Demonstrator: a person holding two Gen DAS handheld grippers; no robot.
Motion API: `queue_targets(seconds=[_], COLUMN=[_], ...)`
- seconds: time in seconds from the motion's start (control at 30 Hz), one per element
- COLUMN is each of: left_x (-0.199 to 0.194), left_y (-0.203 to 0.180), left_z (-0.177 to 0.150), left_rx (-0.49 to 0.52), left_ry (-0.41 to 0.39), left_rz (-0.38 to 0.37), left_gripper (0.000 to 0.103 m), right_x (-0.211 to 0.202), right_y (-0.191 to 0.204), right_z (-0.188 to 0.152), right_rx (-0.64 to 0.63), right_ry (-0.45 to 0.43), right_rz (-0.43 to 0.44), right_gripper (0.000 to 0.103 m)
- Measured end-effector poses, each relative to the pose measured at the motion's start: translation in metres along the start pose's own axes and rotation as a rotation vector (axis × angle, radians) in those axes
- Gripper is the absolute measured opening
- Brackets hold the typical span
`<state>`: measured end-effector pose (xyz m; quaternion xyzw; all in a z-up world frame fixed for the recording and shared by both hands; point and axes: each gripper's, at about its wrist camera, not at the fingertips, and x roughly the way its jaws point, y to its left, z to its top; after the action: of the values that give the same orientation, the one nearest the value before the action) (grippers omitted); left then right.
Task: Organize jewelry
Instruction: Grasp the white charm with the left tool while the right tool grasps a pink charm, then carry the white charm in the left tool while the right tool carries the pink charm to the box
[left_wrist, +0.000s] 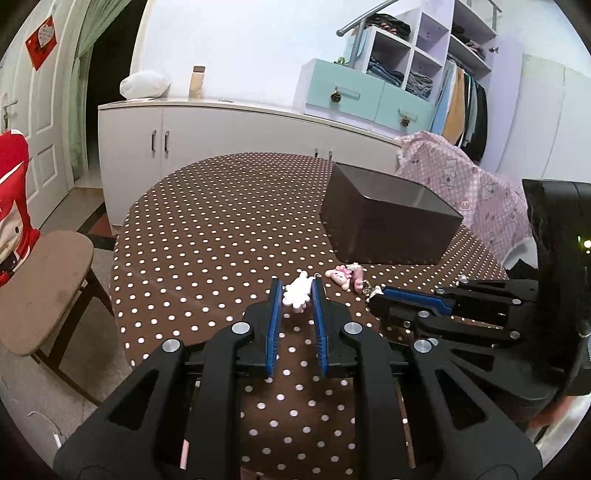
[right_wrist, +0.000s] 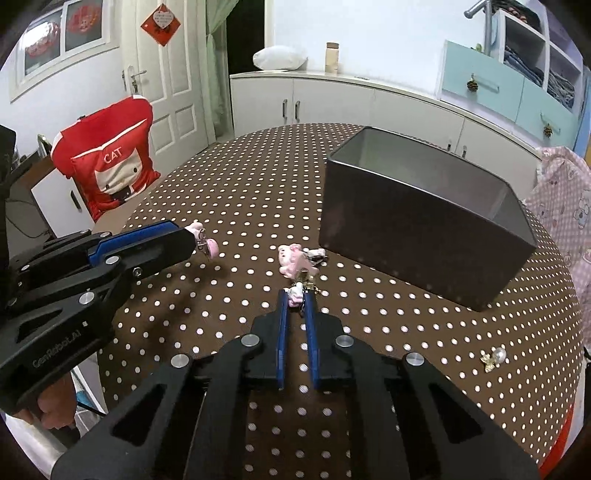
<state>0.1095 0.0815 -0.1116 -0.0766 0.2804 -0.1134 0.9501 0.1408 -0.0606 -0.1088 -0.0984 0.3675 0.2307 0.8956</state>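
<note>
My left gripper (left_wrist: 296, 291) is shut on a white-and-pink figure charm (left_wrist: 295, 295); the right wrist view shows the left gripper (right_wrist: 190, 240) holding that charm (right_wrist: 207, 248) just above the cloth. My right gripper (right_wrist: 296, 295) has its pads closed on a small pink-and-white charm (right_wrist: 294, 296) with a gold clasp (right_wrist: 307, 283). Just beyond it lies a pink figure charm (right_wrist: 291, 260), also in the left wrist view (left_wrist: 341, 276). An open dark grey tin box (right_wrist: 424, 229) stands behind the charms. The right gripper (left_wrist: 375, 297) comes in from the right.
A round table with a brown polka-dot cloth (right_wrist: 240, 177) carries everything. A gold and pearl earring (right_wrist: 493, 358) lies near its right edge. A chair with a red cushion (right_wrist: 107, 166), a wooden chair seat (left_wrist: 44, 288) and a pink checked cloth (left_wrist: 472, 188) surround the table.
</note>
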Motion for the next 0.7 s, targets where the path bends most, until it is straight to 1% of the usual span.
queue_targets(seconds=[0.27, 0.7], left_x=[0.002, 0.005], left_y=[-0.015, -0.052], left_z=[0.002, 0.011], left_rx=[0.02, 0.087], left_ry=[-0.007, -0.023], left_rz=[-0.024, -0.059], left_gripper=[0.017, 0.017], right_x=[-0.017, -0.047], right_y=[-0.018, -0.051], right_z=[-0.005, -0.011], right_rx=[0.069, 0.158], right_ry=[-0.027, -0.102], right_rz=[0.007, -0.036], right_gripper=[0.008, 0.008])
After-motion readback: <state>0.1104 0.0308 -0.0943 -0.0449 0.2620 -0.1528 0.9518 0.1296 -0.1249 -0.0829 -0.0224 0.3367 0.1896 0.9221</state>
